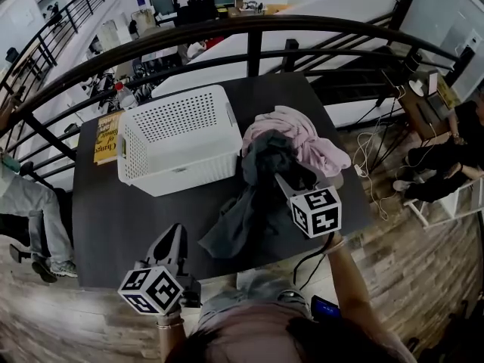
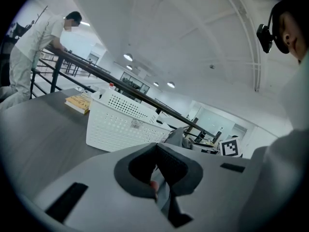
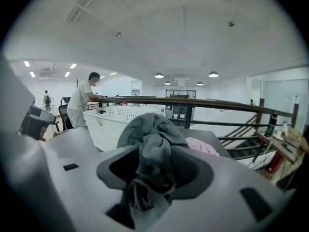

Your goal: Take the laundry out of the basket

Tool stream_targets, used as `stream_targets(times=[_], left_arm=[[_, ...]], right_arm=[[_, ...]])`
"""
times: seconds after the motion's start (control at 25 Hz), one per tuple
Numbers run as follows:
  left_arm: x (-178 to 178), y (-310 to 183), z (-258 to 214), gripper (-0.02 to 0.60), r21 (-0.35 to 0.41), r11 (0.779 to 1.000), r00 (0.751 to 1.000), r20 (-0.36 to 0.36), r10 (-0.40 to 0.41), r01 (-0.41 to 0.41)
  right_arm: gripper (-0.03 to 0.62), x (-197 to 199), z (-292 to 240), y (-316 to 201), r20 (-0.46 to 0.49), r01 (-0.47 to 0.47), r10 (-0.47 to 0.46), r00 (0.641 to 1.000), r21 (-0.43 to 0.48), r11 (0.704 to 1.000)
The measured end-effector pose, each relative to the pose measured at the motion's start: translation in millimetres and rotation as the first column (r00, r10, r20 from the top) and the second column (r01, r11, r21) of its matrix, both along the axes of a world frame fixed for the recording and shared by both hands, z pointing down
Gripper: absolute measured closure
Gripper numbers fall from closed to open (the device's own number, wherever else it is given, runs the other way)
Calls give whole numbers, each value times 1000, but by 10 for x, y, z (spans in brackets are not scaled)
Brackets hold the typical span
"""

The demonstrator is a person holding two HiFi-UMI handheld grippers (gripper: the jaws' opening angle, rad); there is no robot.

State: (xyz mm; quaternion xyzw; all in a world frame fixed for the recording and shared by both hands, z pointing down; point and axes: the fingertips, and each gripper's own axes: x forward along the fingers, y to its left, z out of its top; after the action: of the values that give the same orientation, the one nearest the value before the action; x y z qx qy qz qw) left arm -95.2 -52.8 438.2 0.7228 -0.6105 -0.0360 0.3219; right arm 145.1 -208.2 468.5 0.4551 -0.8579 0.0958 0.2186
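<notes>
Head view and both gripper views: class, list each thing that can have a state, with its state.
basket, upright, empty.
dark grey garment, out of the basket, bunched on the table.
pink garment, heaped beside the basket.
book, closed, flat.
left gripper, shut, empty.
right gripper, open, dark grey garment between its jaws.

The pale grey left hand-held gripper (image 1: 176, 237) sits low at the near left and points forward and slightly down. Its dark-padded jaws are drawn together at the tips. The black-and-white left marker cube (image 1: 151, 290) rides just ahead of the left wrist (image 1: 169, 326), which comes straight out from the body. The right hand-held gripper (image 1: 281, 180) reaches farther forward and tilts downward. The right marker cube (image 1: 316, 212) sits at the end of the outstretched right forearm (image 1: 349, 286). Its jaws stand partly apart, with a crumpled dark grey cloth (image 3: 154, 144) bunched between them. A dark gap shows between the cloth and the left pad.
</notes>
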Motion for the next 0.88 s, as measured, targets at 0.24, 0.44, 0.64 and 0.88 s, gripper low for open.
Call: stream_targets(times=[0.24, 0.44, 0.64, 0.88], left_arm=[[-24, 405, -30, 583, 0, 1000, 1000, 8, 9, -9], [-7, 702, -127, 583, 6, 1000, 1000, 10, 23, -24], [36, 1016, -205, 583, 12, 999, 999, 11, 34, -34], [108, 1368, -257, 583, 26, 999, 999, 12, 44, -44]], right_arm=[[388, -57, -126, 484, 20, -10, 9, 1000, 39, 999], [411, -92, -191, 861, 41, -16, 15, 999, 28, 999], [451, -65, -286, 1266, 67, -30, 29, 997, 17, 999], [505, -36, -401, 1704, 97, -42, 40, 994, 15, 999]])
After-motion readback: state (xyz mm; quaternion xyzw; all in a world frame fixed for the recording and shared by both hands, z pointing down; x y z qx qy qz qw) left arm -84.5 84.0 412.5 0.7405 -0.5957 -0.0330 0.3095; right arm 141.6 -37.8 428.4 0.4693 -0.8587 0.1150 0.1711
